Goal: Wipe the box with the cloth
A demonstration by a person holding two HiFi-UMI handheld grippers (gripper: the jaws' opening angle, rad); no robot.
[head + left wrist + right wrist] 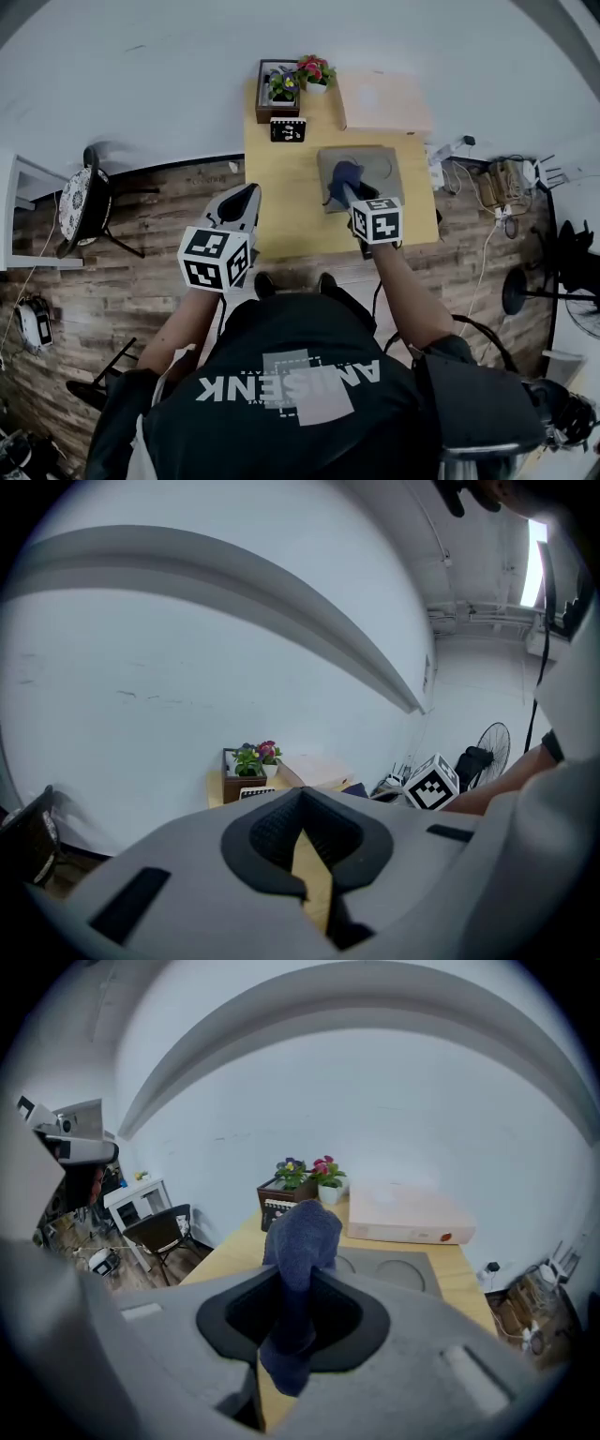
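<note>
White wall (pixel 141 84) fills my upper frame, plank floor (pixel 141 272) lower left, black chair (pixel 80 202) left edge, fan (pixel 493 745) right.

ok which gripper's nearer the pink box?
Right. The right gripper, holding the blue cloth, is over the grey mat just short of the pink box; the left gripper sits back at the near-left edge of the table, farther off.

Black tee (pixel 309 412), grey mirrored lettering plus a grey square — short sleeves. Grey left gripper (pixel 244 197) and right gripper (pixel 349 194), black pads, white marker cubes (pixel 216 258).
</note>
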